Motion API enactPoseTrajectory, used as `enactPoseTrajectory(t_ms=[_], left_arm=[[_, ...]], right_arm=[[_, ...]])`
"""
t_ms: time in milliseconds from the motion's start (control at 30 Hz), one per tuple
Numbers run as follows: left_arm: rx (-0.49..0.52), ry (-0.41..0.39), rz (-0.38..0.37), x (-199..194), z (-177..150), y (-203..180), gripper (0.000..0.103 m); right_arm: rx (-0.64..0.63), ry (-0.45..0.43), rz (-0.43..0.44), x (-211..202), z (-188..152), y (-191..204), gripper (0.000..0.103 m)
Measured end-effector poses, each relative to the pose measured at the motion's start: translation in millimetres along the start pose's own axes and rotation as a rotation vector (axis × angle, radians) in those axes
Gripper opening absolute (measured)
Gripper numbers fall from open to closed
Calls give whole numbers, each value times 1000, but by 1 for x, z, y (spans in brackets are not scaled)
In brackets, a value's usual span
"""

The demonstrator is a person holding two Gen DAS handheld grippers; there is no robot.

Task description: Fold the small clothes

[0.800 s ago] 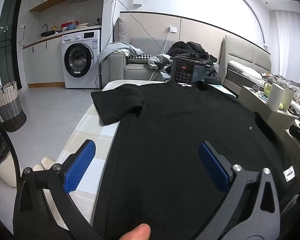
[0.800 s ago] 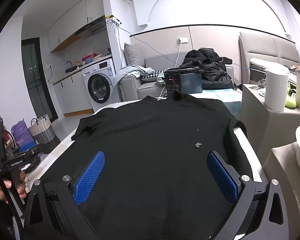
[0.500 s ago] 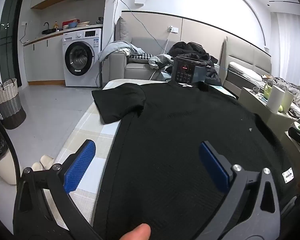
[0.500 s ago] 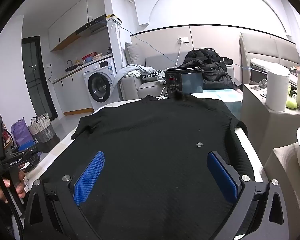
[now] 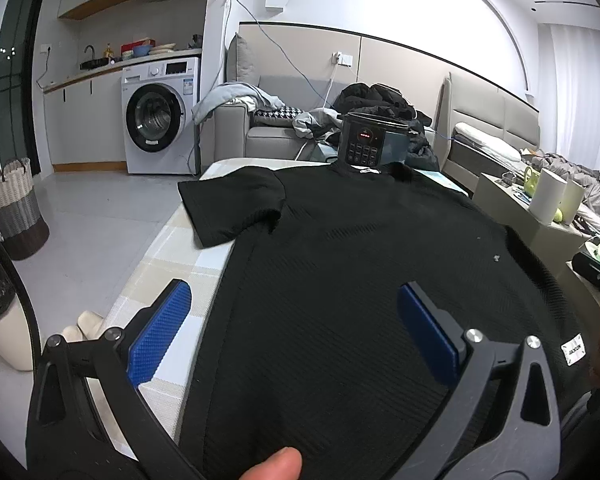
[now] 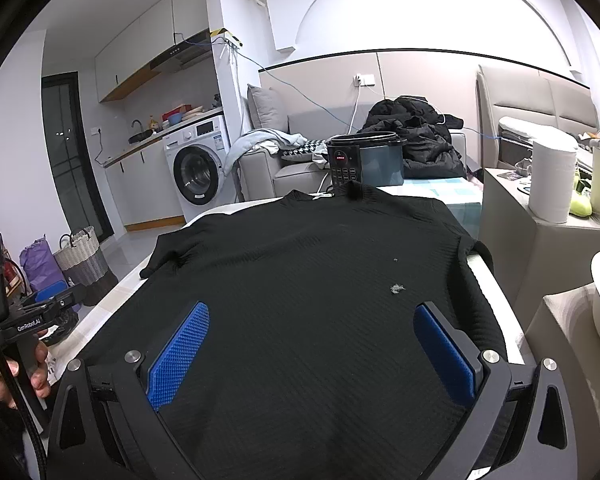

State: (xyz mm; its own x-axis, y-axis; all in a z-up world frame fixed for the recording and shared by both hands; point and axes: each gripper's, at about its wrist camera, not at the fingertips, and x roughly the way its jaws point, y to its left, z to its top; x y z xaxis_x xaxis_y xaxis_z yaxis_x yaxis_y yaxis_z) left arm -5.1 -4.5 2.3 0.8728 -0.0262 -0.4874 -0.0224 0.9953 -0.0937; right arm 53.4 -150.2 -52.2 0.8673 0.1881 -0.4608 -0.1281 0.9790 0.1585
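1. Left wrist view: left gripper (image 5: 292, 324) jaws wide apart over black t-shirt (image 5: 360, 280), gripping nothing.
2. Right wrist view: right gripper (image 6: 316, 340) likewise spread, empty.
3. T-shirt flat, covering table (image 5: 172, 256), collar at far edge.

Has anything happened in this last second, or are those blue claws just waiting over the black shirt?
Nothing visibly changed. The left gripper and right gripper stay wide open above the black shirt, gripping nothing, and the shirt lies spread flat on the table as before.
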Motion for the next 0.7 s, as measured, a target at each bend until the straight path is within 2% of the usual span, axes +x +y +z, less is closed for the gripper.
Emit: enactPoseTrajectory(t_ms=[133, 200, 267, 467, 700], left_arm=[[4, -24, 0, -11, 2, -3, 102], [23, -44, 27, -20, 3, -5, 102], [30, -39, 46, -27, 1, -4, 102], [-2, -24, 40, -59, -4, 9, 102], [-8, -6, 52, -71, -7, 19, 102]], right_arm=[[-2, -8, -18, 0, 2, 1, 103], [5, -16, -25, -2, 4, 2, 103], [17, -19, -33, -9, 6, 3, 103], [-4, -11, -60, -32, 8, 10, 103], [-53, 3, -103, -50, 7, 9, 103]])
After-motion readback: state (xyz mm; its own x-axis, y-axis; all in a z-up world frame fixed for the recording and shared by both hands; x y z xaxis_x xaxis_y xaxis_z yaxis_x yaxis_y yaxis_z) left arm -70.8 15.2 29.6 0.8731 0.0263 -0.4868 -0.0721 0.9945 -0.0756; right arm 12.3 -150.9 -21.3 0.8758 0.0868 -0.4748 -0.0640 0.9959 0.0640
